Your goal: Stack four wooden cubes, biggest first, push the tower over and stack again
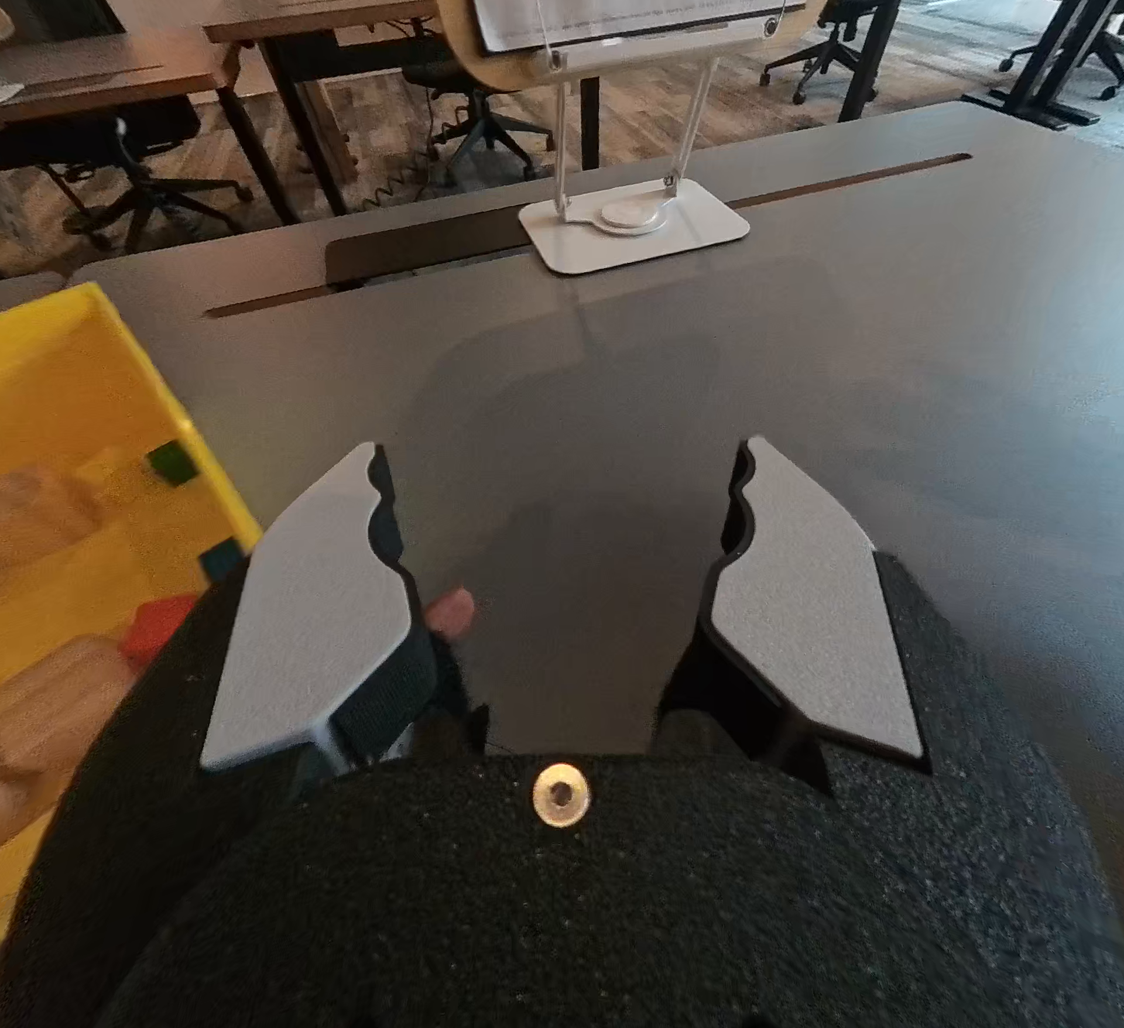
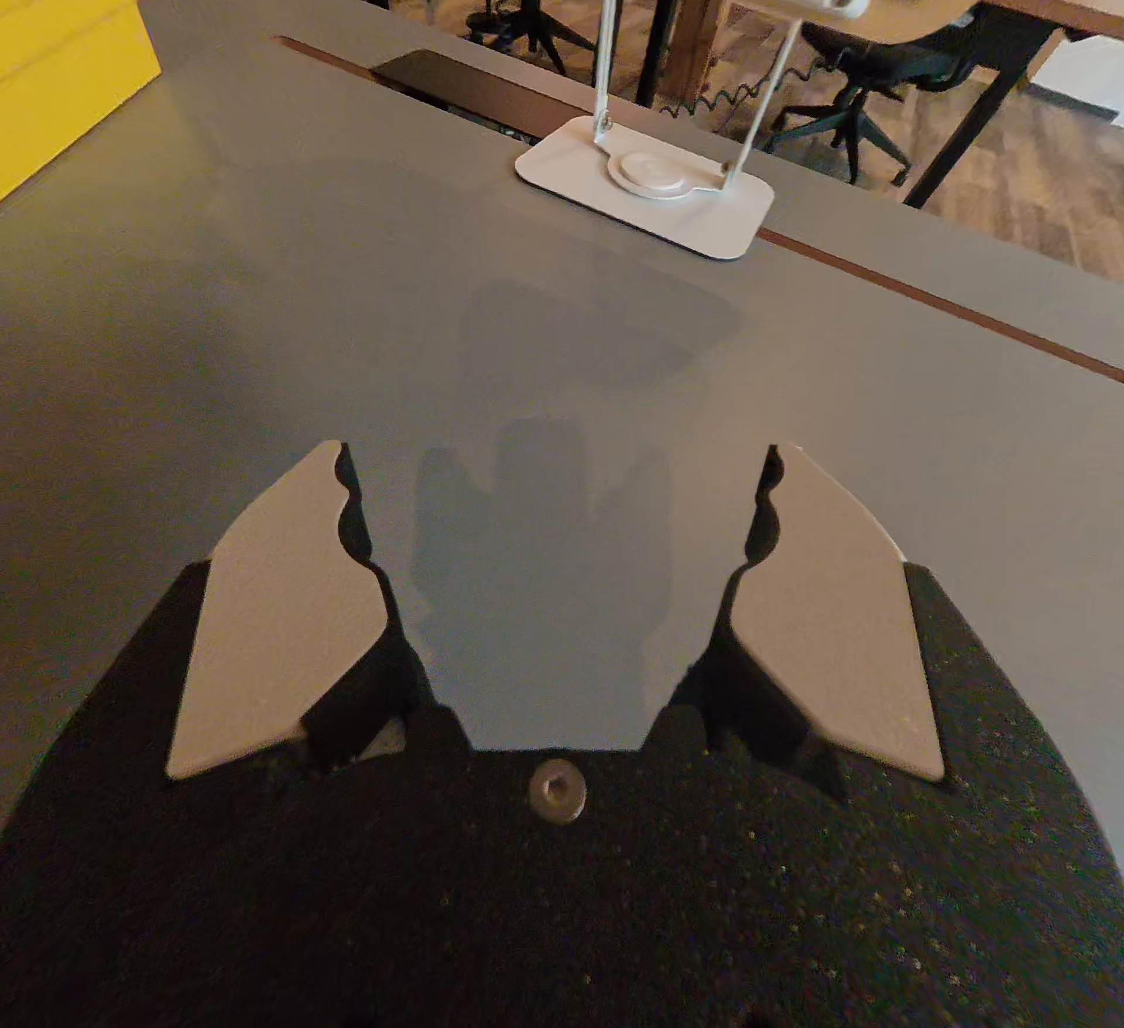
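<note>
Left wrist view, item one: left gripper (image 1: 559, 451), fingers spread wide and holding nothing, hovering over a bare stretch of grey table (image 1: 851, 366). Finger plates are pale grey, matte, finely grained, with wavy inner edges backed in black; the body below is black and speckled, with one brass-coloured screw.

Item two: yellow bin (image 1: 91, 390) at the left edge, smooth plastic with straight walls. Inside lie blurred wooden blocks (image 1: 55, 688), light tan with rounded corners, among small green, dark teal and red pieces. These appear to be the task's cubes, though how many there are cannot be told.

Item three: white stand (image 1: 632, 226) at the far side of the table, with a flat rounded-rectangle base and thin metal legs carrying a printed sheet.

Right wrist view, item four: right gripper (image 2: 556, 445), of the same build, fingers likewise wide apart and empty, above its own shadow on the table.

Progress, as judged: no cube stands on the table, so no tower is begun; all stacking, toppling and restacking looks left to do.
</note>
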A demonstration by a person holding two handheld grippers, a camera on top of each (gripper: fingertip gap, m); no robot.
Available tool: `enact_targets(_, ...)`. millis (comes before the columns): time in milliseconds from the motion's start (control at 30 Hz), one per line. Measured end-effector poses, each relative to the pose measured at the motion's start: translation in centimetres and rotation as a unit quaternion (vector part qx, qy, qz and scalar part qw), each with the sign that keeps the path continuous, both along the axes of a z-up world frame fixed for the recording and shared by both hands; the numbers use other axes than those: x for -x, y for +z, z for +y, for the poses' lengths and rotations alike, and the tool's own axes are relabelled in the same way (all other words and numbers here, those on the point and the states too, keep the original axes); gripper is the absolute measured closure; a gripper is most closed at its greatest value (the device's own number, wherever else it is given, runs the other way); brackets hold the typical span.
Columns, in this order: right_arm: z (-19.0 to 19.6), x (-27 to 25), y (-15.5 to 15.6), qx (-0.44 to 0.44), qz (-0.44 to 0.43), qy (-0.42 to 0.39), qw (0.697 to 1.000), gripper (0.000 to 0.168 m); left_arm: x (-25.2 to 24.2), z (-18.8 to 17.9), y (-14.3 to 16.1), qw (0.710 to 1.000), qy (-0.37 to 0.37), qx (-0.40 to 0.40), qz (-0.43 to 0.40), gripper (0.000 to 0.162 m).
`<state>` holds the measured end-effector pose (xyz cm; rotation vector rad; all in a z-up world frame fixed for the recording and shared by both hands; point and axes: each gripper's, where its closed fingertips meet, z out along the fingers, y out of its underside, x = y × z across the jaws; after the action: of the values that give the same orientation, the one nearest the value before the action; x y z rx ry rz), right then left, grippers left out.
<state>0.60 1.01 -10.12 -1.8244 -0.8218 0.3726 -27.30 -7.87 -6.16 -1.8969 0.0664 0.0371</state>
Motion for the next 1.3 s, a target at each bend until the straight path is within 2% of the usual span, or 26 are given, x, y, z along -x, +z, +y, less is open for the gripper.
enact_targets(67, -0.9, -1.5, 0.4, 0.001, 0.002, -0.003, 1.000, 0.044, 0.9, -2.1, -0.2, 1.000, 0.005, 0.014, -0.003, 0.046)
enact_targets(100, -1.3, -2.2, 0.5, 0.006, 0.007, 0.000, 1.000, 0.043, 1.7, -3.1, -0.6, 0.999, 0.014, 0.032, -0.005, 0.034)
enact_targets(167, -2.1, -3.3, 1.0, 0.008, 0.021, 0.007, 1.000, 0.043, 3.7, -5.3, -1.7, 0.996, 0.043, 0.080, -0.002, 0.021)
enact_targets(233, -2.6, -4.4, 1.4, 0.007, 0.027, 0.007, 1.000, 0.046, 5.7, -7.5, -2.3, 0.992, 0.066, 0.112, -0.001, 0.019)
enact_targets(267, -2.7, -5.0, 1.5, 0.005, 0.025, 0.004, 1.000, 0.046, 6.6, -8.5, -2.4, 0.990, 0.073, 0.125, 0.001, 0.020)
enact_targets(400, -2.3, -7.0, 1.7, -0.008, -0.004, -0.013, 1.000, 0.049, 9.7, -11.2, -1.6, 0.984, 0.048, 0.165, 0.036, 0.055)
enact_targets(500, -2.1, -7.4, 1.5, -0.003, -0.006, -0.010, 1.000, 0.050, 11.4, -12.1, -1.2, 0.971, 0.009, 0.225, 0.081, 0.057)
enact_targets(667, -2.7, -6.4, 1.9, 0.003, 0.039, 0.017, 0.999, 0.056, 15.4, -11.6, -0.3, 0.919, -0.048, 0.342, 0.191, 0.075)
enact_targets(767, -2.4, -6.8, 2.6, -0.020, 0.061, -0.005, 0.998, 0.064, 16.9, -10.8, -0.5, 0.884, -0.103, 0.410, 0.198, 0.084)
enact_targets(867, -2.5, -7.0, 3.8, -0.045, 0.085, -0.015, 0.995, 0.069, 19.5, -9.9, -1.2, 0.843, -0.131, 0.466, 0.235, 0.086)
enact_targets(1033, -2.3, -8.1, 4.7, -0.072, 0.097, -0.043, 0.992, 0.077, 23.3, -9.8, -4.1, 0.766, -0.183, 0.560, 0.257, 0.088)
enact_targets(1133, -2.3, -8.8, 5.7, -0.092, 0.118, -0.055, 0.987, 0.083, 25.4, -9.8, -5.7, 0.733, -0.177, 0.599, 0.269, 0.088)
enact_targets(1200, -2.3, -9.1, 6.4, -0.106, 0.129, -0.061, 0.984, 0.087, 26.7, -9.4, -6.4, 0.722, -0.162, 0.611, 0.283, 0.089)
enact_targets(1300, -2.4, -9.4, 6.8, -0.121, 0.127, -0.069, 0.982, 0.089, 27.2, -8.8, -7.4, 0.724, -0.157, 0.615, 0.271, 0.088)
